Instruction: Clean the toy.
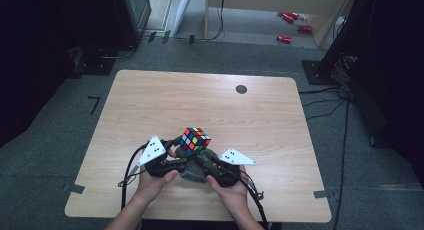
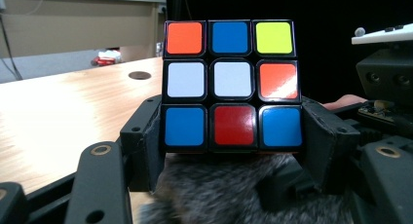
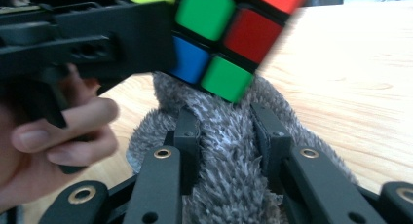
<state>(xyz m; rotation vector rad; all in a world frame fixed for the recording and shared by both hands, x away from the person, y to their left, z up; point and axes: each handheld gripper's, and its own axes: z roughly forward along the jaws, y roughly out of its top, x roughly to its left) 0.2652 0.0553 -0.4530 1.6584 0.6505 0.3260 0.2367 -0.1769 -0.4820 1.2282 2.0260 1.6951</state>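
A scrambled colour cube stands upright between my left gripper's jaws, whose pads press on the two sides of its bottom layer. Under it lies a grey furry cloth. In the right gripper view my right gripper is shut on that grey furry cloth, and the cube hangs just above it, blurred. From the high view the cube sits near the table's front middle, with the left gripper and the right gripper meeting below it over the cloth.
The wooden table stretches away behind the cube, with a small black round mark at its back. Cables trail from both grippers toward the front edge. Red objects lie on the floor beyond the table.
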